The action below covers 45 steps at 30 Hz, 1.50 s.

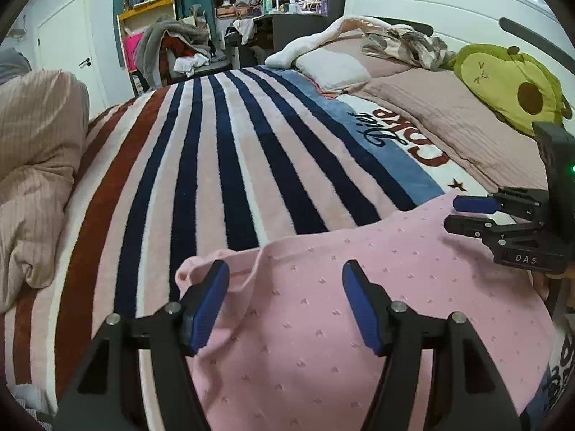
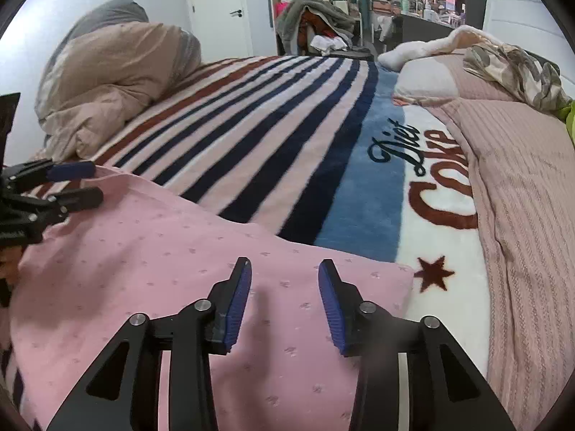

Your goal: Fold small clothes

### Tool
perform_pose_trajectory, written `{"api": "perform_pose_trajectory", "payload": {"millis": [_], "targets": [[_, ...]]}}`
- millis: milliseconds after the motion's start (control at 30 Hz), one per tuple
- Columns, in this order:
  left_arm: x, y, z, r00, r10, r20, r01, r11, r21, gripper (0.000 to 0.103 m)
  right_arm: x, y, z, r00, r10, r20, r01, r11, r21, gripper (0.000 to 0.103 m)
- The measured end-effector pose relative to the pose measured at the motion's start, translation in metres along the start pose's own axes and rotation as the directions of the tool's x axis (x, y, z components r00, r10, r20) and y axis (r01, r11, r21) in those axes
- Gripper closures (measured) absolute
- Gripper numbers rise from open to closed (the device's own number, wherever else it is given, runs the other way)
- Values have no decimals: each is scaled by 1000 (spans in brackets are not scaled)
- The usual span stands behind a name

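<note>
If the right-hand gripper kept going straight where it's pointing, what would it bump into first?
Most likely the pink garment spread on the striped blanket: the right gripper tilts down at it, jaws open and empty. Exact depth is hard to judge.

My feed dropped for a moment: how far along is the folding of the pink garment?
Done: the pink garment lies spread on the striped blanket, its far edge looking doubled over, though I can't confirm a fold. In hand: nothing; the left hand-held gripper and right hand-held gripper both stand open above the cloth. Left: probably further folds, since it still covers a wide area.
</note>
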State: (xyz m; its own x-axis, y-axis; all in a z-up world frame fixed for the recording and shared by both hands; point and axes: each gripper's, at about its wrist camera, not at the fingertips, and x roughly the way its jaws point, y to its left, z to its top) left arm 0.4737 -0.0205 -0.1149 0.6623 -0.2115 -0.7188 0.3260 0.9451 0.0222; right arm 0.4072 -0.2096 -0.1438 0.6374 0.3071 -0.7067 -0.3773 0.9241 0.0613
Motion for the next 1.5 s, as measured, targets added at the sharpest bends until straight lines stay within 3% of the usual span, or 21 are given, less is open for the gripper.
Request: {"api": "perform_pose_trajectory", "payload": {"millis": [300, 400, 633, 767, 833, 1000, 1100, 1267, 1433, 1500], "targets": [[-57, -19, -12, 996, -11, 87, 10, 1000, 4, 34, -46, 34, -9, 997, 76, 24, -75, 996, -43, 55], [-85, -23, -21, 991, 8, 136, -7, 1000, -9, 23, -65, 45, -19, 994, 106, 27, -105, 994, -38, 54], [-148, -18, -64, 986, -20, 166, 38, 994, -102, 17, -99, 66, -50, 990, 137, 27, -137, 991, -10, 48], [-180, -13, -104, 986, -70, 154, 98, 979, -181, 16, -122, 74, -69, 985, 173, 21, -173, 985, 22, 47], [-190, -10, -125, 984, -94, 150, 127, 965, -228, 15, -132, 78, -78, 984, 175, 24, -176, 984, 24, 41], [-197, -4, -174, 981, -153, 118, 185, 917, -354, 16, -140, 94, -107, 982, 187, -9, -187, 982, 20, 40], [-199, 2, -203, 990, -119, 77, 140, 911, -388, 15, -137, 101, -122, 981, 191, -36, -191, 982, 15, 40], [-192, 19, -230, 999, 40, -4, -39, 922, -385, 16, -133, 102, -132, 976, 207, -64, -205, 978, 30, 40], [-179, 26, -249, 999, -5, -43, -13, 913, -409, 16, -126, 99, -134, 975, 209, -75, -206, 978, 44, 40], [-172, 26, -253, 998, 6, -59, -29, 915, -403, 23, -122, 99, -134, 974, 213, -82, -209, 977, 50, 40]]}}
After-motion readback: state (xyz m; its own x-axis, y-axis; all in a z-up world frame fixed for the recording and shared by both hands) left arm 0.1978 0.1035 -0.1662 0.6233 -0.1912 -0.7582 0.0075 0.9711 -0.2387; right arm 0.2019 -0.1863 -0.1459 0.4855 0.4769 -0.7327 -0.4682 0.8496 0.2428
